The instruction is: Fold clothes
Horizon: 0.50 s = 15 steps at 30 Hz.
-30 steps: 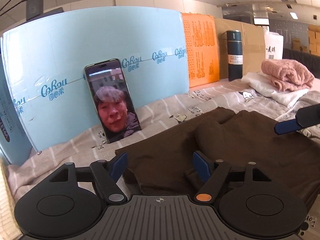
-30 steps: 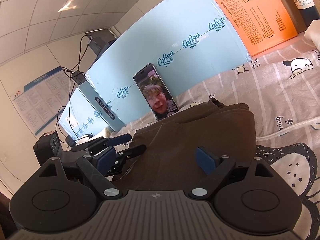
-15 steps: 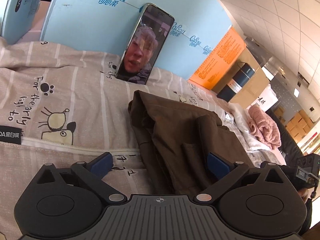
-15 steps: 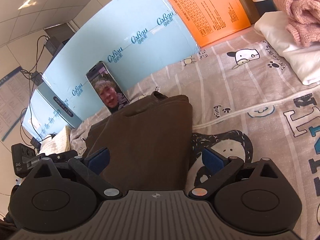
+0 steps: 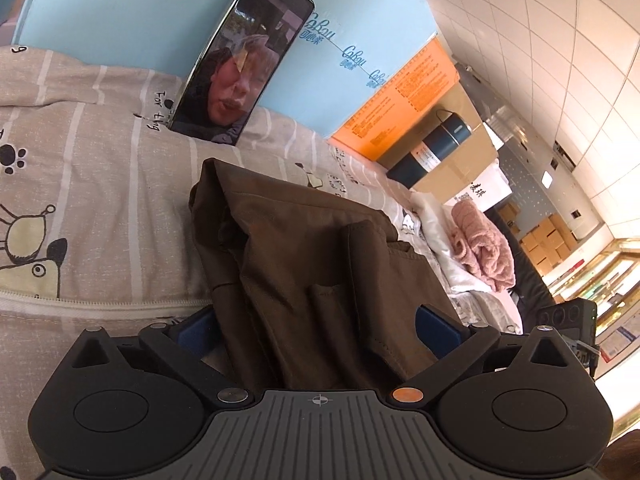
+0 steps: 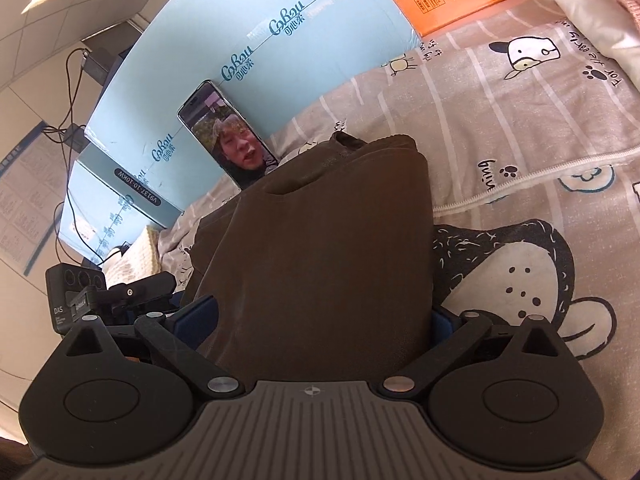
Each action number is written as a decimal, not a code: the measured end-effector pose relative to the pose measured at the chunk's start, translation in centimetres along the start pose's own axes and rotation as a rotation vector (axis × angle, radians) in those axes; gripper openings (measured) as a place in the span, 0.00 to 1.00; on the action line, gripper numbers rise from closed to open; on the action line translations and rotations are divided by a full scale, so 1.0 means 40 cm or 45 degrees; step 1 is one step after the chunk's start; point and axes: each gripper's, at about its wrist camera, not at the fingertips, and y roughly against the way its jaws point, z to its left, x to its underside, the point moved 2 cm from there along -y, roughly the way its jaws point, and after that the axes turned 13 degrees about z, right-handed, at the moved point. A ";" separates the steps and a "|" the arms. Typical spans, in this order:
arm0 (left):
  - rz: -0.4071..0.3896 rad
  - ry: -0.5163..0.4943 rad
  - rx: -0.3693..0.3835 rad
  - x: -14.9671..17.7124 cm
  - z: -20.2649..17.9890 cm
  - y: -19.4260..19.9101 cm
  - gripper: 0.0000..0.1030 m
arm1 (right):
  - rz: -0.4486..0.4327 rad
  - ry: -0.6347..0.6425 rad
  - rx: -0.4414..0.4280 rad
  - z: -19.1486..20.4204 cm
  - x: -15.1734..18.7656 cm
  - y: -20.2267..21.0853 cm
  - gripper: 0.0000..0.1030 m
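Brown garment (image 5: 320,272) between both grippers' wide-spread fingers (image 5: 438,330), unpinched.

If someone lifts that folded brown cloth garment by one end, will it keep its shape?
Probably not. The folded brown cloth garment shows soft creases and a rumpled far end, so it would likely droop and unfold. It looks light. The patterned bedsheet under it is soft too, so pushing may bunch both.
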 end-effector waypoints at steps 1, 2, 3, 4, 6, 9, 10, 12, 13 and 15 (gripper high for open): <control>-0.008 0.000 0.009 0.003 -0.001 -0.002 0.99 | -0.014 -0.016 -0.016 -0.004 0.001 -0.001 0.97; -0.015 -0.005 0.012 0.005 -0.003 -0.004 0.98 | -0.026 -0.025 -0.026 -0.007 0.003 -0.001 0.96; -0.023 -0.017 0.005 0.007 -0.006 -0.007 0.96 | -0.037 -0.030 -0.032 -0.009 0.004 -0.001 0.94; -0.030 -0.023 0.001 0.008 -0.006 -0.010 0.90 | -0.052 -0.040 -0.036 -0.012 0.004 -0.001 0.86; -0.044 -0.033 -0.008 0.010 -0.005 -0.015 0.74 | -0.073 -0.060 -0.040 -0.021 0.003 -0.003 0.74; -0.067 -0.043 -0.018 0.013 0.000 -0.020 0.54 | -0.108 -0.065 -0.039 -0.034 0.002 -0.007 0.56; -0.073 -0.046 -0.015 0.014 0.001 -0.022 0.47 | -0.117 -0.066 -0.042 -0.039 0.001 -0.009 0.49; -0.082 -0.052 -0.009 0.015 0.003 -0.027 0.41 | -0.129 -0.070 -0.057 -0.047 0.000 -0.011 0.43; -0.083 -0.055 -0.005 0.015 0.002 -0.028 0.39 | -0.135 -0.072 -0.067 -0.050 -0.001 -0.010 0.41; -0.089 -0.061 0.005 0.017 0.001 -0.030 0.34 | -0.145 -0.074 -0.089 -0.054 -0.001 -0.008 0.38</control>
